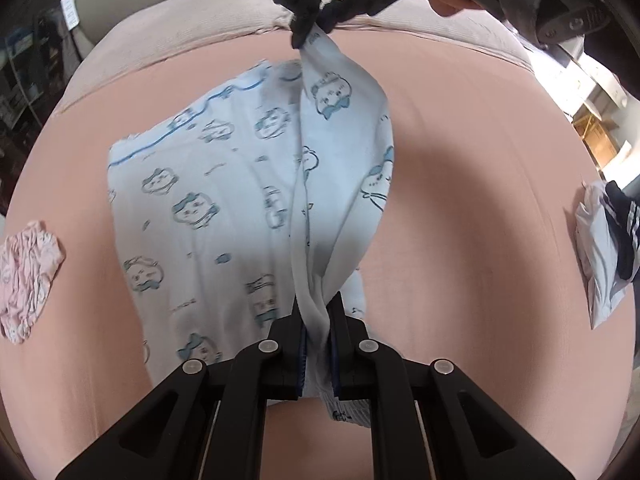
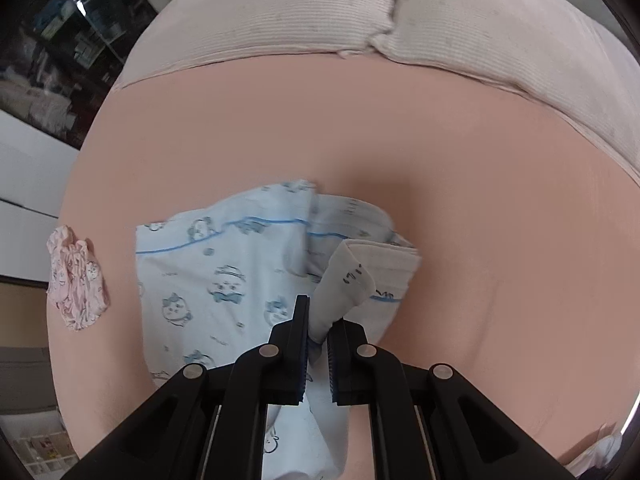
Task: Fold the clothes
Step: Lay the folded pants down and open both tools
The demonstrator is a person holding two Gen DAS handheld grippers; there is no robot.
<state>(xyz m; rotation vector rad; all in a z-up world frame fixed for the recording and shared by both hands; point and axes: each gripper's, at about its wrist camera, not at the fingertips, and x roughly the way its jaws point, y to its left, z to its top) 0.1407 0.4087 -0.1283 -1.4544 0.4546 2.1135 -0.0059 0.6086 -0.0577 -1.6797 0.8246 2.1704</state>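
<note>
A big pink bed [image 1: 460, 160] fills both views. On it lies a light blue shirt [image 1: 208, 200] printed with little cartoon faces. No words on it can be read. The left tool [image 1: 318, 316] pinches one edge of the shirt tight. The right tool [image 2: 318, 320] pinches another edge, lifted up. A small crumpled pink cloth [image 2: 76, 280] lies nearby.
</note>
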